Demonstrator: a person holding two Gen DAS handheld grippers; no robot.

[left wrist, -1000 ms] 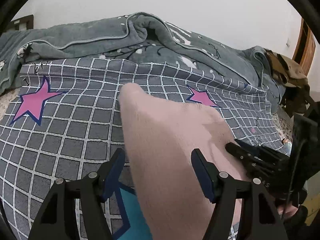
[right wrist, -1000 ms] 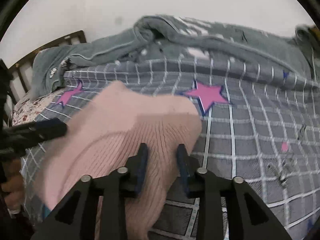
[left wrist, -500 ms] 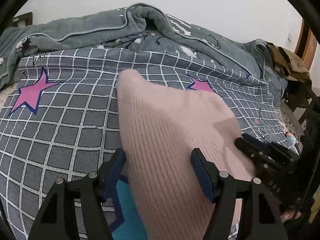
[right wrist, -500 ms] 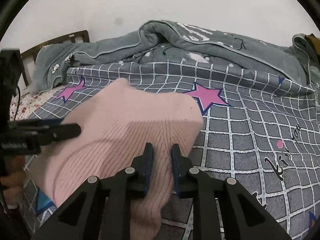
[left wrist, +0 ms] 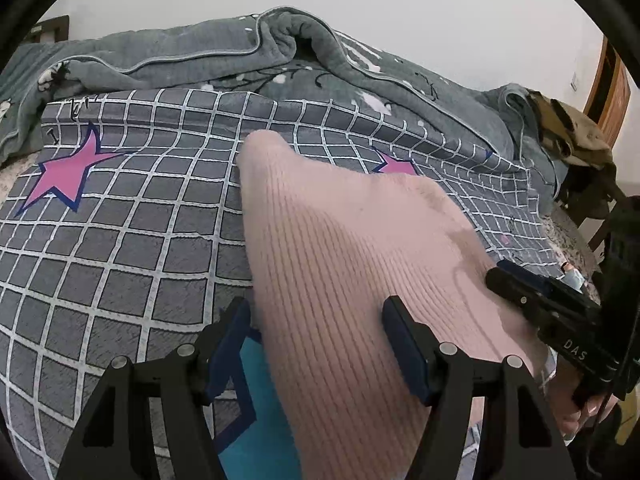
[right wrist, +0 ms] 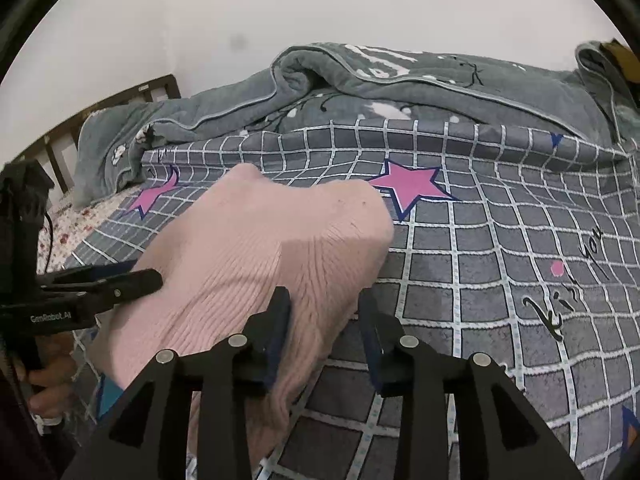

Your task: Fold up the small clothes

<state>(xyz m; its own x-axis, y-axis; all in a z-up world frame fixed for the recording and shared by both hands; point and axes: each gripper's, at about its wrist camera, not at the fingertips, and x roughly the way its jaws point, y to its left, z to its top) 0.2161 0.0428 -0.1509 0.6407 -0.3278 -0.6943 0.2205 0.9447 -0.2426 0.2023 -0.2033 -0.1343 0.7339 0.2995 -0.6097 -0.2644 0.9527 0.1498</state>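
Observation:
A pink ribbed knit garment lies on the grey checked bedsheet, its far corners pointing at the blanket. My left gripper is open, its fingers spread over the garment's near left part. My right gripper is open, its jaws apart around the garment's near right edge. Each gripper shows in the other's view: the right one at the garment's right side, the left one at its left side.
A rumpled grey blanket is piled along the back of the bed by the white wall. Pink stars mark the sheet. A chair with brown clothes stands at the right. A dark headboard is at the left.
My right gripper was shut on the garment's edge and has opened. The garment has settled lower onto the sheet. The left gripper stayed open.

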